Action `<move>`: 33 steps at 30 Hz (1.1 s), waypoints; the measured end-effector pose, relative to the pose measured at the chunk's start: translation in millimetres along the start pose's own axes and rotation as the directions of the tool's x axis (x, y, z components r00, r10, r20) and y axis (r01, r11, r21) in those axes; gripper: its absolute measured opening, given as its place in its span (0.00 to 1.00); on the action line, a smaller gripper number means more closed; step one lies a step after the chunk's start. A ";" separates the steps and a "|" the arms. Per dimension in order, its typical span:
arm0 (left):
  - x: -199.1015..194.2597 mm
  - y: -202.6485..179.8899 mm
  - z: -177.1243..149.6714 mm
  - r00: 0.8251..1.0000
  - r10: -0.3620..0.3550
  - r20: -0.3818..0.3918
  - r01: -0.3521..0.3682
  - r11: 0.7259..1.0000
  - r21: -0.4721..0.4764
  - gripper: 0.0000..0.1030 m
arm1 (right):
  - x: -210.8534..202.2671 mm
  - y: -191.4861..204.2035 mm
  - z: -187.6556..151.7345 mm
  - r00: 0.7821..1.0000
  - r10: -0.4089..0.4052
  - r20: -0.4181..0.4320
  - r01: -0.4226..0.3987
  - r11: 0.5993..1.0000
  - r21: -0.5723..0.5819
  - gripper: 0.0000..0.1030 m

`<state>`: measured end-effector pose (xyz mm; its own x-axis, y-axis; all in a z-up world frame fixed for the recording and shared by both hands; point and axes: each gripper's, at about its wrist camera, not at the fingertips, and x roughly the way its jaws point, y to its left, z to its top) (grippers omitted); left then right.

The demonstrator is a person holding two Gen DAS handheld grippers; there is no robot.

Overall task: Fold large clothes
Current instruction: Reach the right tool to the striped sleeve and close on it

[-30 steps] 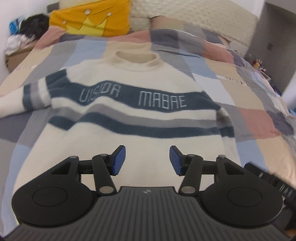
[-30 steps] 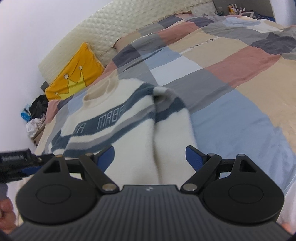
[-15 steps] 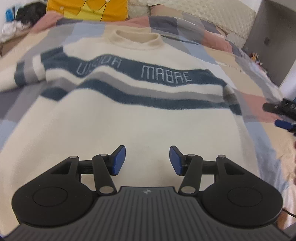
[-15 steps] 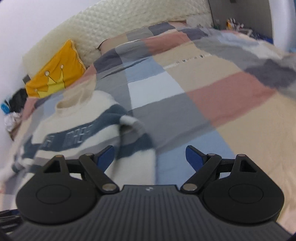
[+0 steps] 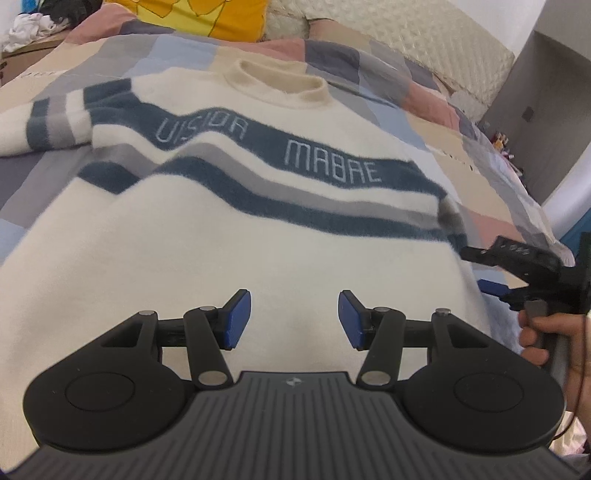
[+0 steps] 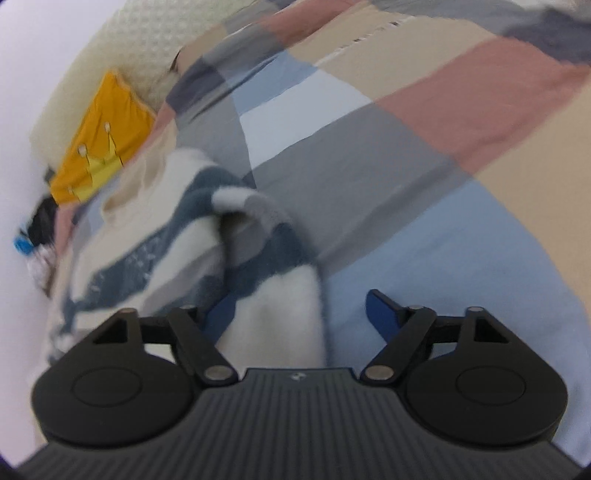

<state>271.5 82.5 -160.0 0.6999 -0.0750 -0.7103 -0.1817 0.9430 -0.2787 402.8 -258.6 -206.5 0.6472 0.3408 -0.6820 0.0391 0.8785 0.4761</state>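
The cream striped sweater (image 5: 236, 236) lay flat, face up, on the patchwork bed cover (image 6: 424, 122). The left gripper (image 5: 294, 320) hovered over its near hem, fingers spread, pinching nothing. The right gripper (image 6: 300, 314) was closing, the sweater's sleeve (image 6: 280, 295) between its fingers.

Home bedroom; patchwork quilt (image 5: 461, 147) on bed; quilted headboard (image 5: 424, 40); yellow pillow (image 5: 207, 14)

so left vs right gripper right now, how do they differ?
The left gripper hovers over the sweater body with nothing between its fingers; the right gripper straddles the sweater's sleeve at the side edge. The left's gap is narrower and steady; the right's is wider and closing. The left view is sharp, the right blurred. Shared: blue pads, both angled down at the sweater on the patchwork quilt, neither clamped yet.
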 end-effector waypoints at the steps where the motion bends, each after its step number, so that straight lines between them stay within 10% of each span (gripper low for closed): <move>1: -1.5 2.7 0.2 1.000 -0.002 0.001 0.002 1.000 -0.013 0.57 | 4.1 5.6 1.0 1.000 -0.013 0.015 0.014 0.999 -0.033 0.70; 12: -18.2 26.0 0.6 0.999 -0.040 0.020 0.042 0.994 -0.102 0.57 | 40.0 15.5 25.1 0.991 -0.010 0.132 0.013 1.000 -0.023 0.64; 18: -19.0 37.1 3.9 0.998 -0.051 0.021 0.053 0.989 -0.138 0.57 | 62.1 32.3 24.4 0.984 -0.046 0.171 0.049 0.999 -0.012 0.13; 23: -24.0 53.2 8.6 0.997 -0.057 0.048 0.065 0.980 -0.190 0.57 | 42.8 79.9 14.8 0.966 0.004 0.259 0.035 0.988 -0.147 0.13; 33: -41.2 89.4 18.3 0.991 -0.028 0.129 0.066 0.951 -0.302 0.57 | 19.8 197.3 -54.4 0.937 0.263 0.229 -0.058 0.766 -0.640 0.13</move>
<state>239.0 175.9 -143.8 0.7876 -0.0589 -0.6133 -0.3353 0.7941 -0.5070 381.8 -60.3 -156.3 0.7914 0.4734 -0.3867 -0.4950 0.8675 0.0489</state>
